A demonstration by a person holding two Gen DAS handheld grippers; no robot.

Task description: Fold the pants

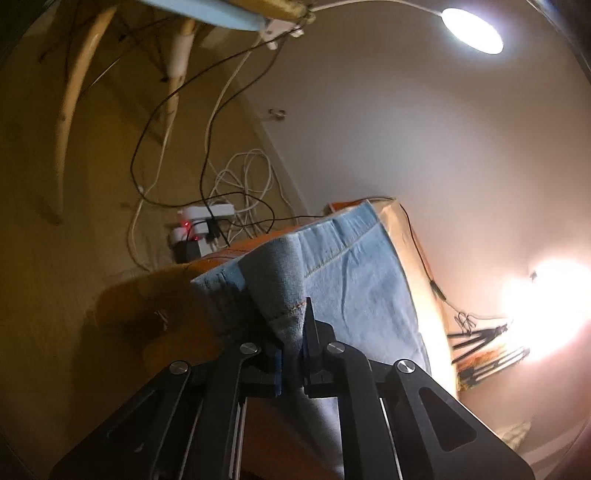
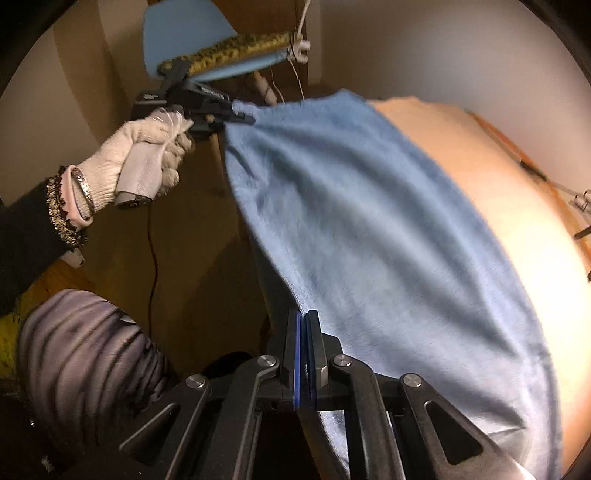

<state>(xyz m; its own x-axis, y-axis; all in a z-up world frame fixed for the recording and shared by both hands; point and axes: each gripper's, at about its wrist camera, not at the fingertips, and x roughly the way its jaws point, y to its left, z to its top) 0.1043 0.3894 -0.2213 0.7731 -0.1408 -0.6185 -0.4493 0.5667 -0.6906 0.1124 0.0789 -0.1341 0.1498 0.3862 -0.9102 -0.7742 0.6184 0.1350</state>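
My left gripper (image 1: 293,347) is clamped tight on a bunched hem of the pants (image 1: 354,280), which lie over the table (image 1: 417,251). Only the right wrist view shows my gloved left hand (image 2: 147,155) (off the table's edge). Right gripper (image 2: 304,350): 2 jaws pinched on denim too, w/ cloth stretched between both.

Your way along the table's (image 2: 461,155) left edge is barred by the pants (image 2: 369,221) hanging taut over it. Beyond the table's far left corner, a blue chair (image 2: 177,29) and cables (image 1: 240,184) crowd the floor.
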